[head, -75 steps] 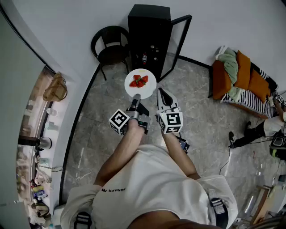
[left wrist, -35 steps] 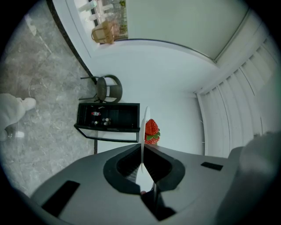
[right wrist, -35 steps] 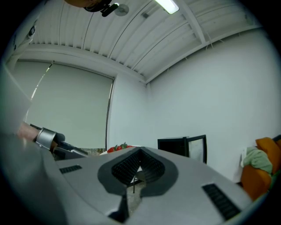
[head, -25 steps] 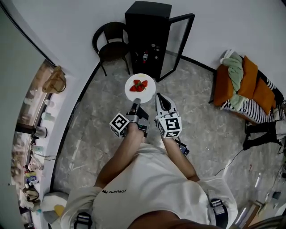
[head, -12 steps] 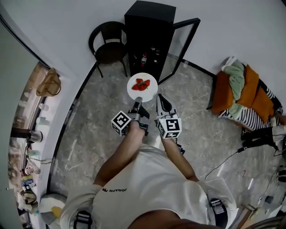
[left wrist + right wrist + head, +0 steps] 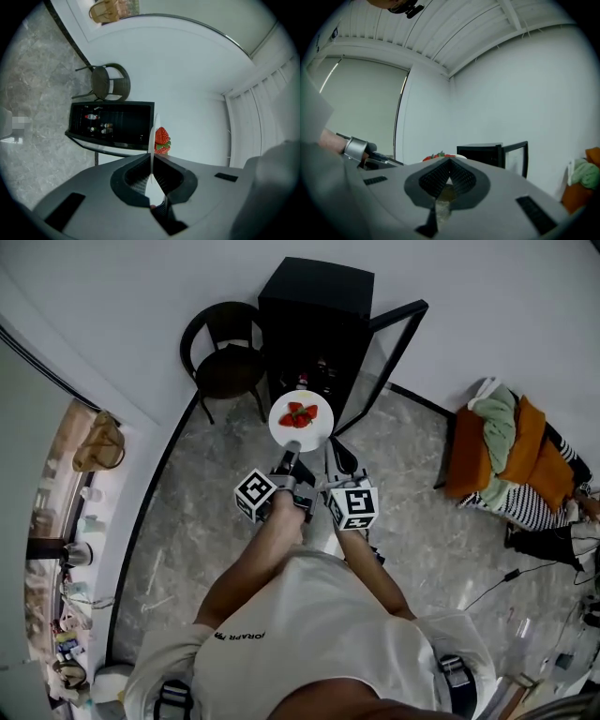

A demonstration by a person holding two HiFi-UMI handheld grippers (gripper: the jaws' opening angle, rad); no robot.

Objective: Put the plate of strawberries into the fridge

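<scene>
From the head view, my left tongs (image 6: 291,457) grip the near rim of the white plate (image 6: 301,427), which I hold out level above the grey stone floor (image 6: 216,484). The strawberries (image 6: 298,414) sit bunched near the plate's middle. The plate is just in front of the black fridge (image 6: 314,296), whose glass door (image 6: 389,343) stands open to the right, and a dark round chair (image 6: 223,348) stands beside the fridge on the left. My right tongs (image 6: 336,457) reach forward just beside the left ones and carry nothing. In the left gripper view the tongs are nearly together, pinched on the plate's thin rim – the plate shows edge-on, with the strawberries against one side of it and the open fridge behind. In the right gripper view the tongs are pressed together with nothing between them – the strawberries peek over their top edge, and the fridge stands beyond.
</scene>
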